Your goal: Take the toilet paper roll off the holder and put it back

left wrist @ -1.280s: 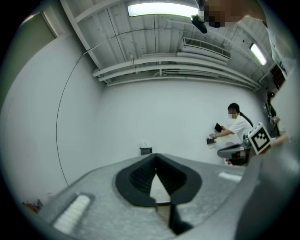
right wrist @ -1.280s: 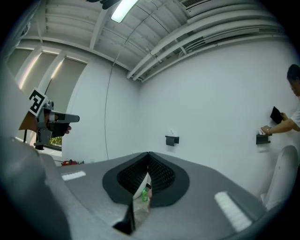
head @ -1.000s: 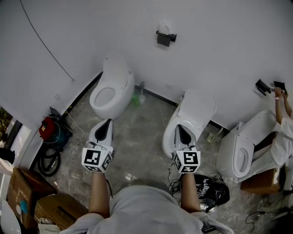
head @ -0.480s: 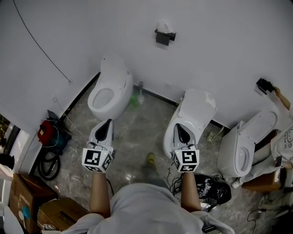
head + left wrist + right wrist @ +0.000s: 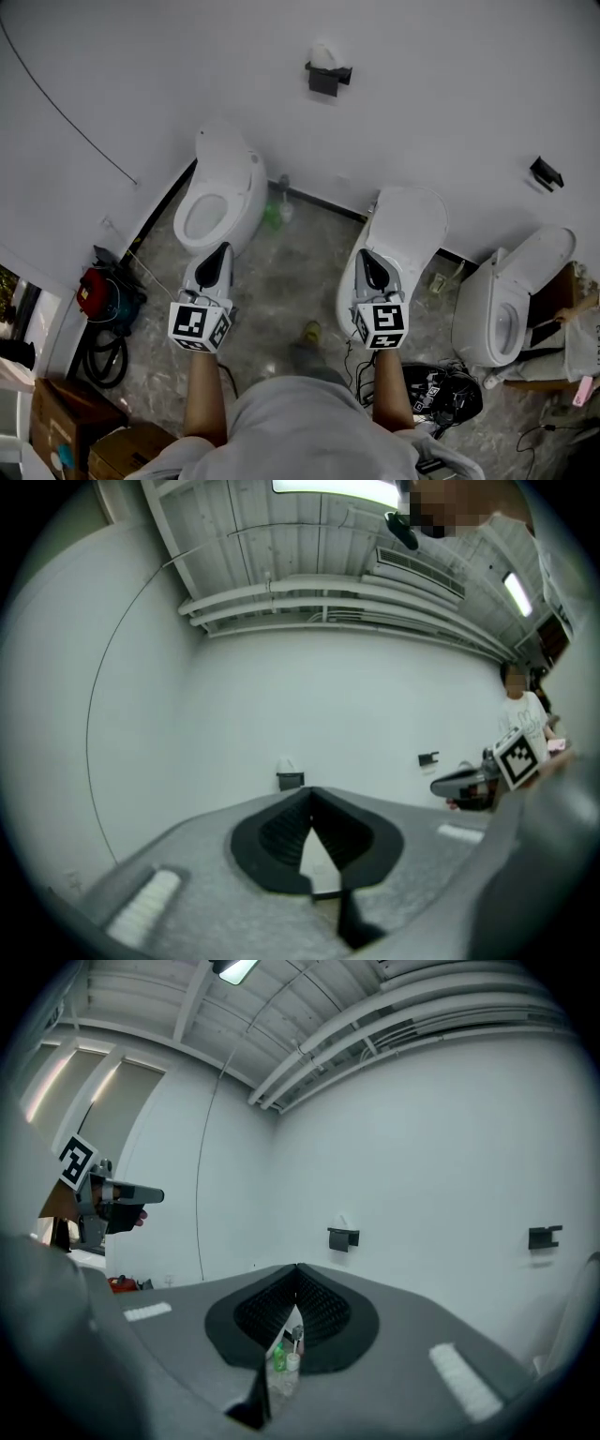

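Observation:
A white toilet paper roll (image 5: 322, 56) sits on a black holder (image 5: 325, 77) fixed high on the white wall ahead. Both grippers are held level, pointing at that wall and well short of it. My left gripper (image 5: 214, 255) hangs above the floor by the left toilet, jaws shut and empty. My right gripper (image 5: 370, 265) is over the middle toilet, jaws closed together with nothing in them. The left gripper view shows the holder (image 5: 291, 780) just above my jaw tips (image 5: 310, 789). In the right gripper view the holder (image 5: 343, 1237) is up and right of the tips (image 5: 296, 1266).
Three white toilets stand along the wall: left (image 5: 220, 192), middle (image 5: 403, 225), right (image 5: 511, 300). A green bottle and brush (image 5: 275, 211) stand between the first two. A second black holder (image 5: 545, 173) is at the right. A red tool (image 5: 98, 291), black bag (image 5: 441, 394) and boxes (image 5: 56, 412) lie behind.
Both grippers and the head have moved toward the wall; the holder sits higher and further left in the picture. The person at the right has slid to the frame's edge.

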Tool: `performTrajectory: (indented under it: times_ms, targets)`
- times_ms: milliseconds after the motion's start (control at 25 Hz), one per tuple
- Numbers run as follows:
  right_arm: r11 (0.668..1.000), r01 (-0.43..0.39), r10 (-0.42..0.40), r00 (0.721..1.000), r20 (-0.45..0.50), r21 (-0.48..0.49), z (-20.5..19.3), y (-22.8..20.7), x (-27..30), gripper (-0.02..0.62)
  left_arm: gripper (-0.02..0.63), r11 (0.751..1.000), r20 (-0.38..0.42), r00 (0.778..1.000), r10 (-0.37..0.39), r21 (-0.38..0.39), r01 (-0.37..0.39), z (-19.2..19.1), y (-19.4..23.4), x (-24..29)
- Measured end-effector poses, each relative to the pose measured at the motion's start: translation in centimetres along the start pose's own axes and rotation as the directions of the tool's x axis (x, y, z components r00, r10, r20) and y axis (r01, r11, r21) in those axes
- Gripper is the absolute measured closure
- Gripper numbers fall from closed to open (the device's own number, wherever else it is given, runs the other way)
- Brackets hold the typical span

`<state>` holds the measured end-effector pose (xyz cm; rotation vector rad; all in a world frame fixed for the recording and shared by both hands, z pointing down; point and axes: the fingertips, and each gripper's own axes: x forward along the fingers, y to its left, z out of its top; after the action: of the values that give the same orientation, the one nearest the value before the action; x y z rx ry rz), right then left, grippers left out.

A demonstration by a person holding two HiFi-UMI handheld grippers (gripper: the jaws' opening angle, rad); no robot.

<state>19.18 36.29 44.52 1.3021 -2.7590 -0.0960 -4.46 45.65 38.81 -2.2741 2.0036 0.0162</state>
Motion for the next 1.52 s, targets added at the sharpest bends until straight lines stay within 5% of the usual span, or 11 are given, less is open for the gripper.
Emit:
performTrajectory:
  times_ms: [640, 1520]
  targets:
    - [0.999, 0.029, -0.028, 1.0, -0.011, 0.027, 0.1, -12.0, 17.5, 0.597, 0.606, 0.999, -0.032, 0.999, -0.013, 0.037, 0.015, -1.1, 5.4, 20.5]
    - [0.996, 0.083, -0.083, 0.997, -0.008, 0.023, -0.1, -18.4, 30.6, 0.597, 0.606, 0.998, -0.015, 0.998, -0.064, 0.015, 0.064, -3.2, 11.2, 35.6]
